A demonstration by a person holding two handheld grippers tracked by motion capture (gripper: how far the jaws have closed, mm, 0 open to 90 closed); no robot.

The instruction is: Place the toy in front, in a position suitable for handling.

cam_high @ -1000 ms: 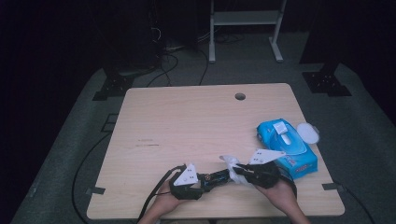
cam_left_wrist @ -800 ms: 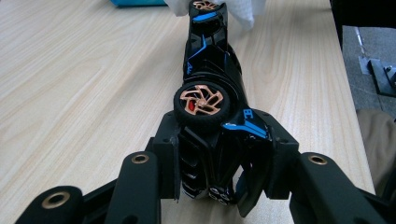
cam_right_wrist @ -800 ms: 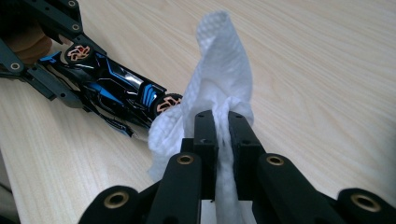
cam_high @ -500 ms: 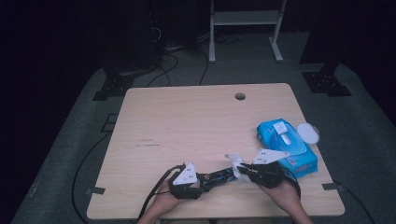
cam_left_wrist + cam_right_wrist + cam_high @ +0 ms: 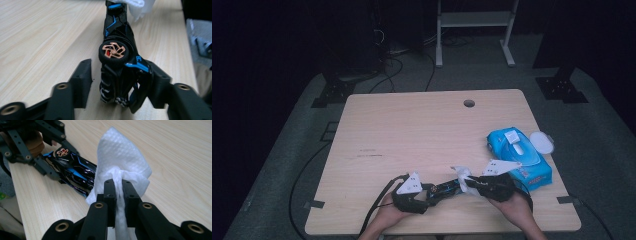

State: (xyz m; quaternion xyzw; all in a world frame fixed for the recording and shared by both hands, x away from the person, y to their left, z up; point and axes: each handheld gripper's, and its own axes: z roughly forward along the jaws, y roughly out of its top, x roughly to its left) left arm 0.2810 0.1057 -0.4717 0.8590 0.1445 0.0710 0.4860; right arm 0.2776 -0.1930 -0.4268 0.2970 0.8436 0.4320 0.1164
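Near the front edge of the table (image 5: 412, 130), between my two grippers, lies the toy car (image 5: 119, 62). It is a black model with bright blue stripes and glossy panels. In the left gripper view I see one wheel turned to the camera: a black tyre with a copper-coloured spoked rim and a bit of red behind the spokes. Below the wheel there are ribbed black parts and a small cluster of metal-looking tips at the near end of the car. The car lies on its side on the pale wood, long and narrow, pointing away from my left gripper (image 5: 120, 82) toward the right one.

My left gripper has the near end of the car between its jaws. The jaws have just been opening; on one side I see a clear gap between the jaw and the car, the other jaw is right against the body, so the car is not clamped.

My right gripper (image 5: 119, 187) is closed tightly on a white wipe (image 5: 122, 162). The wipe has a fine embossed pattern and stands up above the jaws in a crumpled fold; its lower edge is touching the far end of the car.

Farther right on the table stands a blue wipes pack (image 5: 519, 157) with its white lid flipped open.
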